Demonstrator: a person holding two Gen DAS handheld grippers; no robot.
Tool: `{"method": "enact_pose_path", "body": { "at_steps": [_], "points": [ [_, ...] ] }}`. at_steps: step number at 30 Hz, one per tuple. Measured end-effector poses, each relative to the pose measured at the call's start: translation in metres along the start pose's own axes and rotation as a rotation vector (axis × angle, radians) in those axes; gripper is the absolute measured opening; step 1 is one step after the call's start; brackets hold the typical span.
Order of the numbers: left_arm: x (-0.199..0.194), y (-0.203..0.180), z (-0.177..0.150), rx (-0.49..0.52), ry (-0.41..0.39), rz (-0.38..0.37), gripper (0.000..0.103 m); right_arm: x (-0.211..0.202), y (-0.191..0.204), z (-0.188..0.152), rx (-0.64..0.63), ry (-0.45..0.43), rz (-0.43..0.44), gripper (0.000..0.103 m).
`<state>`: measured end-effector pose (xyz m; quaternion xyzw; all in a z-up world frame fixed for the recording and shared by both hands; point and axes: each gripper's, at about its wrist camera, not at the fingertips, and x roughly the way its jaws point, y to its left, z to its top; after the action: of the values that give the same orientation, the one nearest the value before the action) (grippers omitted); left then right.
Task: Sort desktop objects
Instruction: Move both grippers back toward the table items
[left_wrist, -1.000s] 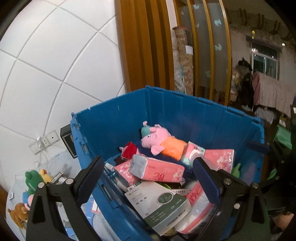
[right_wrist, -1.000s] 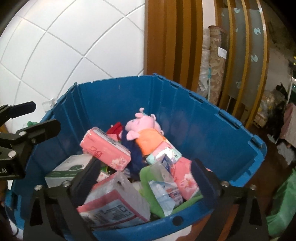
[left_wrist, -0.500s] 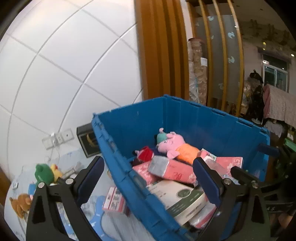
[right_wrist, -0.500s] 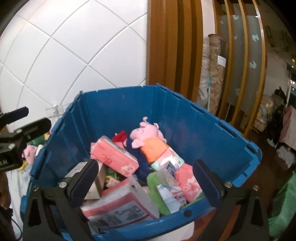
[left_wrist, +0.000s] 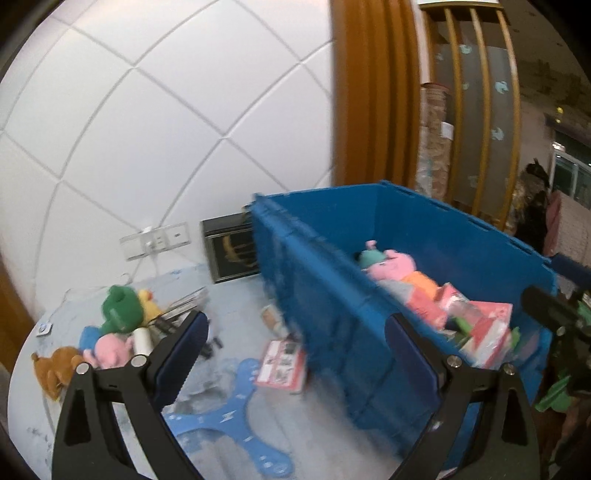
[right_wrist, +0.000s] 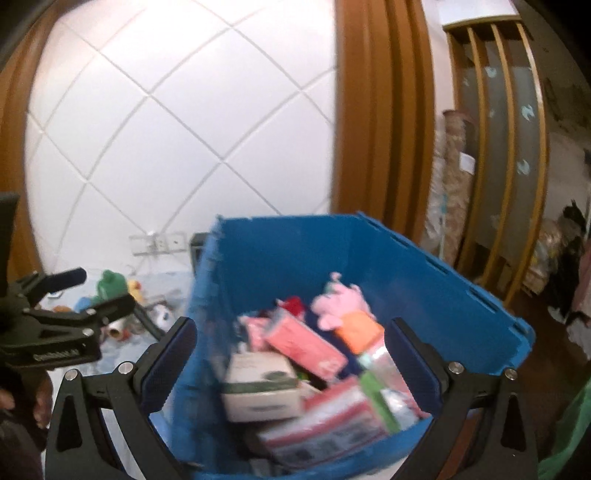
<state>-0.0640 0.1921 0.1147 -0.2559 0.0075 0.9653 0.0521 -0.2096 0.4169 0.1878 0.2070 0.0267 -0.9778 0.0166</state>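
Only left view shows the red packet (left_wrist: 282, 365).

I count one blue crate (right_wrist: 424, 273) on the table (left_wrist: 229, 373). In it I see one pink pig plush (right_wrist: 341, 301), one white-and-green box (right_wrist: 260, 384) and at least three pink tissue packs (right_wrist: 304, 341); blur hides the rest. Near the table's left edge lie four soft toys: green (left_wrist: 120, 308), yellow (left_wrist: 147, 299), pink (left_wrist: 109, 349), brown (left_wrist: 55, 369). One pink pack (left_wrist: 282, 365) lies beside the crate.
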Motion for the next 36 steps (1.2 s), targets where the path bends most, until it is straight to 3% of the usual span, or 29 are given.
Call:
{"method": "enact_pose_path", "body": {
  "at_steps": [5, 9, 15, 21, 27, 30, 36],
  "points": [
    [0.003, 0.051, -0.023, -0.036, 0.051, 0.035, 0.098, -0.003, 0.046, 0.004, -0.033, -0.018, 0.083, 0.103],
    [0.011, 0.097, -0.047, -0.067, 0.107, 0.11, 0.098, 0.002, 0.086, 0.001, -0.067, -0.003, 0.14, 0.103],
    [0.032, 0.155, -0.088, -0.131, 0.225, 0.171, 0.098, 0.024, 0.136, -0.014, -0.093, 0.052, 0.224, 0.103],
    [0.056, 0.187, -0.127, -0.146, 0.326, 0.202, 0.098, 0.06, 0.17, -0.043, -0.088, 0.153, 0.286, 0.103],
    [0.089, 0.203, -0.15, -0.163, 0.394, 0.182, 0.098, 0.103, 0.189, -0.075, -0.07, 0.265, 0.312, 0.103],
    [0.111, 0.204, -0.158, -0.146, 0.432, 0.138, 0.098, 0.124, 0.191, -0.088, -0.05, 0.318, 0.307, 0.103],
    [0.169, 0.193, -0.179, -0.015, 0.532, 0.025, 0.098, 0.162, 0.189, -0.118, 0.031, 0.426, 0.252, 0.103]
  ]
}}
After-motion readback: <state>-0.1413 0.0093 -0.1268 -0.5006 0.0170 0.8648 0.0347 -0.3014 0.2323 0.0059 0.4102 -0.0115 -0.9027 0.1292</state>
